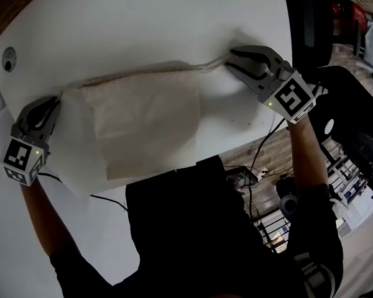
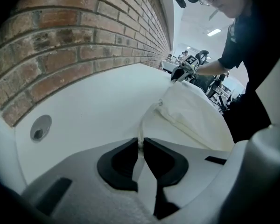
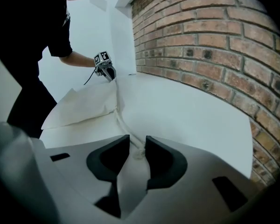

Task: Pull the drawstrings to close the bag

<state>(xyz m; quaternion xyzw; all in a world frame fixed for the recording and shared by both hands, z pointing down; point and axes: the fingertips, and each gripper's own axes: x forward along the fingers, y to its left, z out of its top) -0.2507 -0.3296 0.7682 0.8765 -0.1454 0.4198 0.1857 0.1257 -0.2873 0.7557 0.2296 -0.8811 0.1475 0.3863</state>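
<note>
White tabletop (image 1: 143, 23) under brick wall (image 2: 84, 41); bag (image 1: 143, 129) flat at mid-frame | left gripper (image 1: 51, 106) jaws clenched on left drawstring (image 2: 141, 125), anchoring that side, we judge | right gripper (image 1: 231, 61) jaws slightly apart around right drawstring (image 3: 123, 125) knot, not yet pinching

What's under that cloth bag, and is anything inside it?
The cloth bag lies flat on the white table; nothing else shows at its edges. The cloth covers its inside, so any contents are hidden.

A white table (image 1: 143, 23) with a round grommet (image 1: 9, 59) abuts a brick wall (image 2: 84, 36).
</note>
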